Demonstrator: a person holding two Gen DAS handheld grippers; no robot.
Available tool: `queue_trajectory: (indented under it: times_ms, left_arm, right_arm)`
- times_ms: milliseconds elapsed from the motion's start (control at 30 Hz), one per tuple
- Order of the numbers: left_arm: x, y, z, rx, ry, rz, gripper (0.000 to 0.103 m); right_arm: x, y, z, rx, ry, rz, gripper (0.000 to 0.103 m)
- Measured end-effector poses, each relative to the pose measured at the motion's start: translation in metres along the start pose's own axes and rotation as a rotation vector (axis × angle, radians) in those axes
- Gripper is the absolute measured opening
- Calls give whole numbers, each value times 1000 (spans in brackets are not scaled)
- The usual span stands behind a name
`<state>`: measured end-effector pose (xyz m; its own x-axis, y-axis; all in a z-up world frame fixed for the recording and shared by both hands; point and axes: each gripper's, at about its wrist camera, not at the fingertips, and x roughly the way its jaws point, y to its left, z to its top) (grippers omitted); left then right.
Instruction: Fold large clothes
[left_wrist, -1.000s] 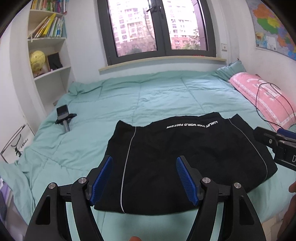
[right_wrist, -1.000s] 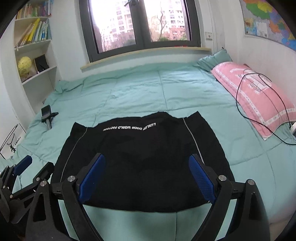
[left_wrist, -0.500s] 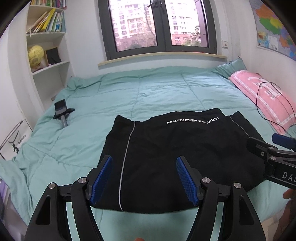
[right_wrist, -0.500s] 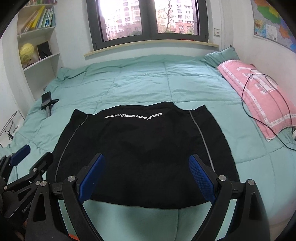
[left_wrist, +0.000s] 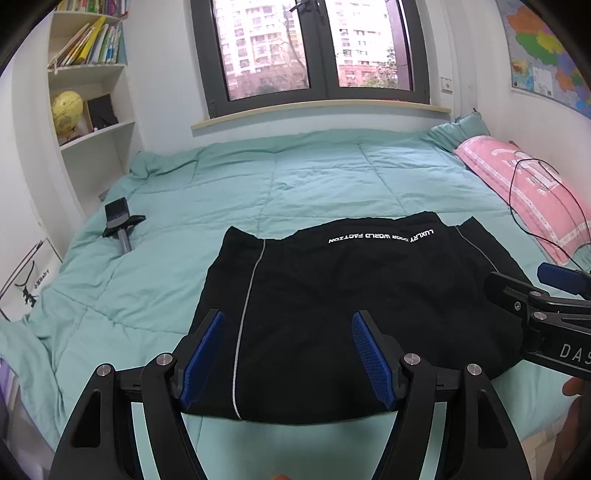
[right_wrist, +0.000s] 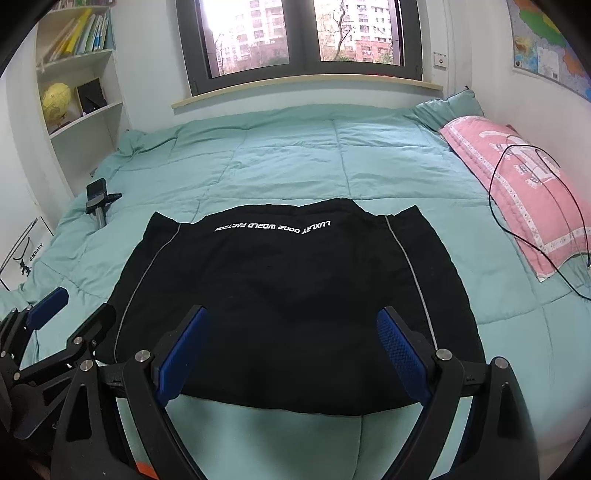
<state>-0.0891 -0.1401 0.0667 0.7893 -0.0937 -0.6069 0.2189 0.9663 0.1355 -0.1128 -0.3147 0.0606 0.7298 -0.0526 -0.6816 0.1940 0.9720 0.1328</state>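
Observation:
A black garment (left_wrist: 332, 302) (right_wrist: 288, 295) with white lettering and thin grey stripes lies folded flat on the mint-green quilt (left_wrist: 280, 184) (right_wrist: 288, 158), near the bed's front edge. My left gripper (left_wrist: 288, 350) hovers above its near left part, jaws open, nothing between the blue pads. My right gripper (right_wrist: 291, 350) hangs over the near middle of the garment, jaws wide open and empty. Each gripper also shows at the edge of the other's view: the right gripper (left_wrist: 546, 295) and the left gripper (right_wrist: 70, 314).
A pink pillow (left_wrist: 524, 192) (right_wrist: 517, 184) with a black cable (right_wrist: 517, 206) lies at the right. A phone on a small stand (left_wrist: 120, 223) (right_wrist: 98, 203) rests at the quilt's left. White bookshelf (left_wrist: 92, 110) at left, window (left_wrist: 314, 51) behind the bed.
Both views have tilted down and shifted slightly, so the garment sits a little lower and nearer. The garment itself has not moved; both grippers stay open.

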Motion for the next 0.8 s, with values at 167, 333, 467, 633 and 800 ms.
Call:
queue_trajectory:
  times_ms: [167, 333, 467, 633, 800]
  left_arm:
    - [-2, -1, 0, 4, -2, -4, 72]
    - [-1, 0, 0, 9, -2, -6, 72]
    - [-2, -1, -1, 19, -8, 1, 72]
    - [-5, -4, -2, 31, -15, 4, 72]
    - [-3, -1, -3, 21, -5, 8, 72]
  right_arm:
    - [0, 1, 0, -9, 0, -5, 93]
    - [2, 0, -1, -8, 4, -4, 93]
    - [2, 0, -2, -10, 6, -11, 93]
    - [0, 4, -4, -32, -5, -23, 93]
    - [2, 4, -5, -39, -1, -34, 93]
